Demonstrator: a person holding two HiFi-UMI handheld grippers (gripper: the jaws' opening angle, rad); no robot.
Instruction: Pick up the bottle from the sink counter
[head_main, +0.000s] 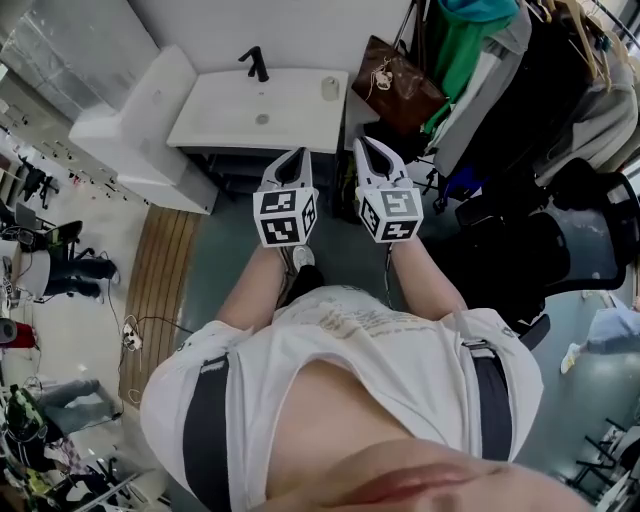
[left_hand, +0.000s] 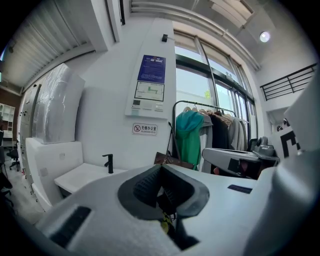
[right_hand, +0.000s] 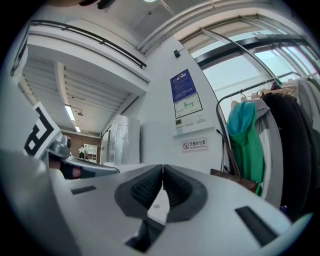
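A small pale bottle (head_main: 330, 88) stands at the right rear corner of the white sink counter (head_main: 225, 125), right of the black faucet (head_main: 258, 63). Both grippers are held side by side in front of the person's body, short of the counter's front edge. My left gripper (head_main: 298, 152) is shut and empty, its jaws meeting at the tip (left_hand: 161, 167). My right gripper (head_main: 362, 142) is also shut with nothing held (right_hand: 163, 167). The left gripper view shows the faucet (left_hand: 108, 163) and counter (left_hand: 82, 176). Neither gripper view shows the bottle.
A brown handbag (head_main: 400, 85) hangs just right of the sink, beside a rack of clothes (head_main: 480, 50) with a green garment (left_hand: 189, 137). A black chair (head_main: 560, 250) stands at the right. A white unit (head_main: 130, 130) adjoins the sink's left, with a wooden mat (head_main: 160, 280) on the floor.
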